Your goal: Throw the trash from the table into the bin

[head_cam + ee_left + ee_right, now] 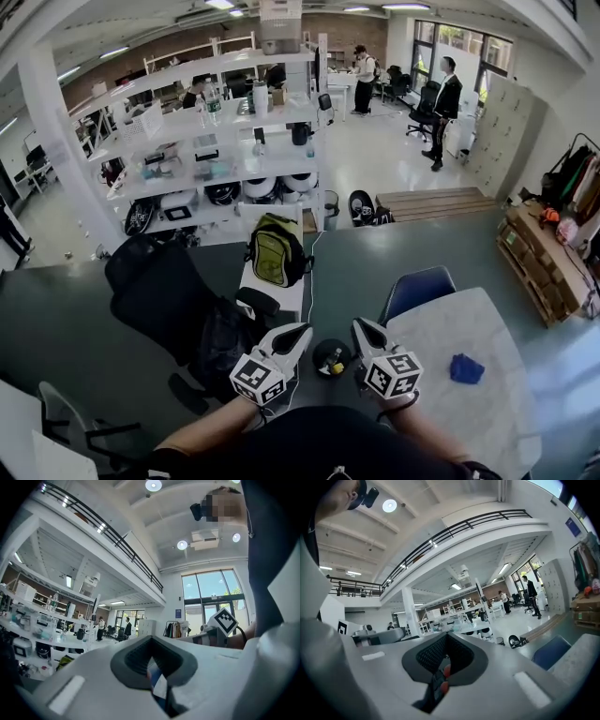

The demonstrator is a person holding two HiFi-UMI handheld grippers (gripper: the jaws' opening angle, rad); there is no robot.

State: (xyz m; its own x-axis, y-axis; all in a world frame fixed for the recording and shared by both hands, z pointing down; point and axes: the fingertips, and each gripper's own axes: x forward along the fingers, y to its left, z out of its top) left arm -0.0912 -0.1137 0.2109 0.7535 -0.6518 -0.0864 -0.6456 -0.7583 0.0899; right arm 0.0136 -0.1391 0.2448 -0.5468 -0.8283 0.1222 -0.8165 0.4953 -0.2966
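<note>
A blue crumpled piece of trash (466,368) lies on the white speckled table (487,422) at the lower right. Down on the floor between my two grippers stands a small black round bin (332,357) with something yellow inside. My left gripper (298,332) (151,654) and right gripper (364,328) (446,656) are held close to my body, tips pointing forward, left of the table. Both have their jaws together. A sliver of blue, white and red shows in the left slit, and a dark sliver with red spots in the right; I cannot tell what these are.
A black office chair (159,291) stands on the left. Ahead, a green backpack (277,251) rests on a white stand. A blue chair (417,289) (551,652) sits at the table's far edge. Shelving (216,150) is further off, wooden pallets (548,267) lie to the right, and two people (445,108) stand far away.
</note>
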